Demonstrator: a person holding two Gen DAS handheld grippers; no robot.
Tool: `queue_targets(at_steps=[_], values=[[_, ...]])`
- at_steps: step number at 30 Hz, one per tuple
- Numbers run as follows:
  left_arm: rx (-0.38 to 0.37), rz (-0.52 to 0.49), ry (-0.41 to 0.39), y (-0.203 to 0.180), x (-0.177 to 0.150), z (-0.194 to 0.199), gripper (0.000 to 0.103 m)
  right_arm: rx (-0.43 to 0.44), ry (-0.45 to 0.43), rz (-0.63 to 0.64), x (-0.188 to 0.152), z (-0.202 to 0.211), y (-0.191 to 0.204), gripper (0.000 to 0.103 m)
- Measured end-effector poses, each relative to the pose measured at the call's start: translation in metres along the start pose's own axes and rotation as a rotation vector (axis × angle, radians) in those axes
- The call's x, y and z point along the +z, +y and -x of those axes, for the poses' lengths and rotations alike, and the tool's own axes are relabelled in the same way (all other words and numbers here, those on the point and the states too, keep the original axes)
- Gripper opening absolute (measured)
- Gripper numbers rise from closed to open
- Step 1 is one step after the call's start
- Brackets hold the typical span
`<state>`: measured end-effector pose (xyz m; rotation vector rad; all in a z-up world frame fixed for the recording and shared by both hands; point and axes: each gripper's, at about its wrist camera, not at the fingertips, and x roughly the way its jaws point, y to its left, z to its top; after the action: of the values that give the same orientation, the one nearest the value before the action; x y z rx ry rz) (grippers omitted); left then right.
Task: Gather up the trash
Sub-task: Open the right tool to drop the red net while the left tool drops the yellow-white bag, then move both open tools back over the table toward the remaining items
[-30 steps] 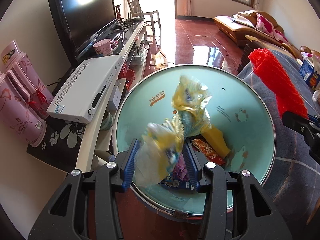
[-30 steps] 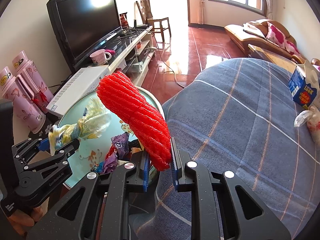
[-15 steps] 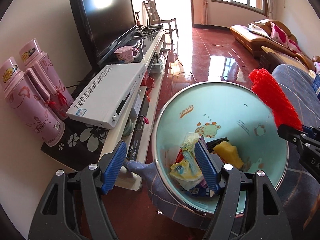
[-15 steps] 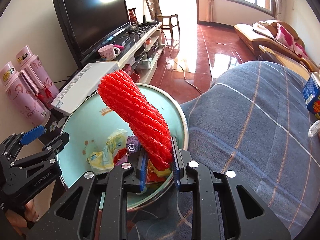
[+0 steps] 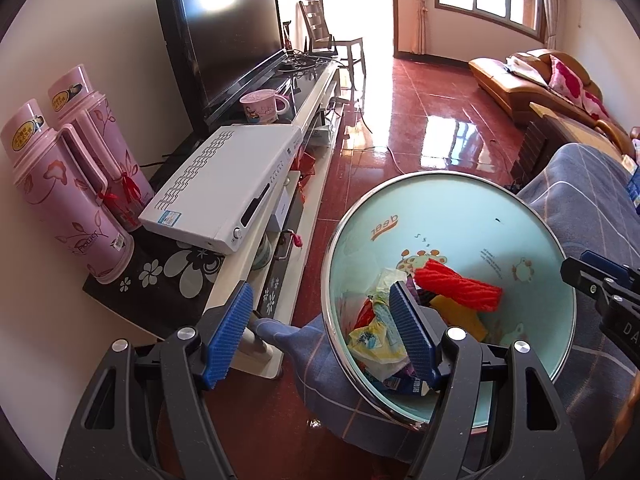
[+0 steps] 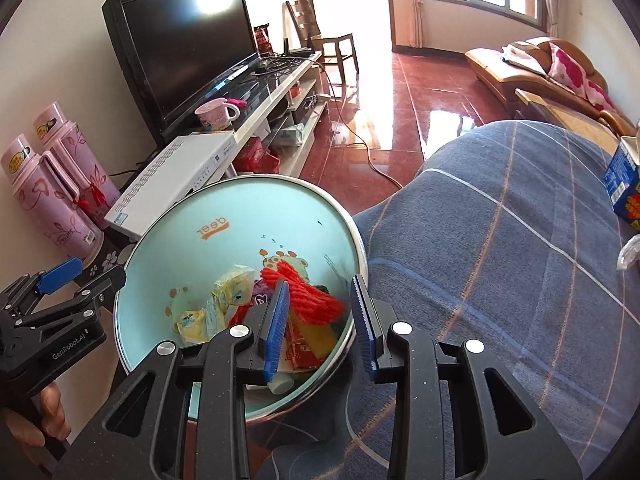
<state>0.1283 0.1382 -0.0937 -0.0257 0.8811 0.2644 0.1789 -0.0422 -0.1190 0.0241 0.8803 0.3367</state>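
A pale blue bin (image 5: 460, 208) (image 6: 240, 220) with a steel rim stands beside the blue plaid-covered table. Inside lie several wrappers, among them a yellow crumpled wrapper (image 5: 376, 344) (image 6: 192, 322) and a red foam net (image 5: 460, 286) (image 6: 308, 292) on top. My left gripper (image 5: 324, 336) is open over the bin's left rim, nothing between its fingers. My right gripper (image 6: 322, 324) is open above the bin's right rim, the red net lying below it in the bin. The right gripper's tip (image 5: 600, 276) shows at the left wrist view's right edge.
A TV stand (image 5: 304, 128) with a TV, a pink mug (image 5: 262, 106), a white set-top box (image 5: 228, 184) and two pink thermoses (image 5: 72, 184) runs along the left. A blue carton (image 6: 622, 178) and a plastic bag lie on the plaid cloth (image 6: 500, 260). A hand (image 6: 36, 420) holds the left gripper.
The left gripper opened and dropped the yellow wrapper into the bin, then drew back left. The right gripper opened and the red net fell into the bin.
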Motion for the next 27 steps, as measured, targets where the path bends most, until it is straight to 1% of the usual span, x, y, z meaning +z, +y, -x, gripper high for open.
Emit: queue_targets(at_steps=[2, 4, 6, 9, 11, 15, 21, 27], values=[[-0.008, -0.002, -0.002, -0.003, 0.0, 0.002, 0.07, -0.018, 0.0, 0.0, -0.002, 0.003, -0.004, 0.038], [-0.014, -0.009, -0.004, -0.007, -0.001, 0.004, 0.071, -0.034, -0.001, -0.007, -0.006, 0.006, -0.011, 0.039], [-0.021, -0.012, -0.007, -0.011, -0.001, 0.006, 0.075, -0.043, 0.0, -0.018, -0.008, 0.01, -0.019, 0.039], [-0.04, -0.026, -0.007, -0.02, -0.001, 0.009, 0.077, -0.066, -0.012, -0.034, -0.012, 0.019, -0.033, 0.041], [-0.05, -0.041, -0.008, -0.03, -0.002, 0.011, 0.077, -0.08, -0.018, -0.047, -0.015, 0.025, -0.043, 0.044], [-0.074, -0.082, -0.02, -0.052, -0.002, 0.019, 0.082, -0.108, -0.025, -0.074, -0.021, 0.036, -0.065, 0.044], [-0.123, -0.139, -0.028, -0.085, -0.004, 0.029, 0.082, -0.143, -0.044, -0.11, -0.032, 0.056, -0.094, 0.044], [-0.168, -0.213, -0.044, -0.121, -0.007, 0.041, 0.082, -0.209, -0.063, -0.153, -0.048, 0.079, -0.133, 0.044]])
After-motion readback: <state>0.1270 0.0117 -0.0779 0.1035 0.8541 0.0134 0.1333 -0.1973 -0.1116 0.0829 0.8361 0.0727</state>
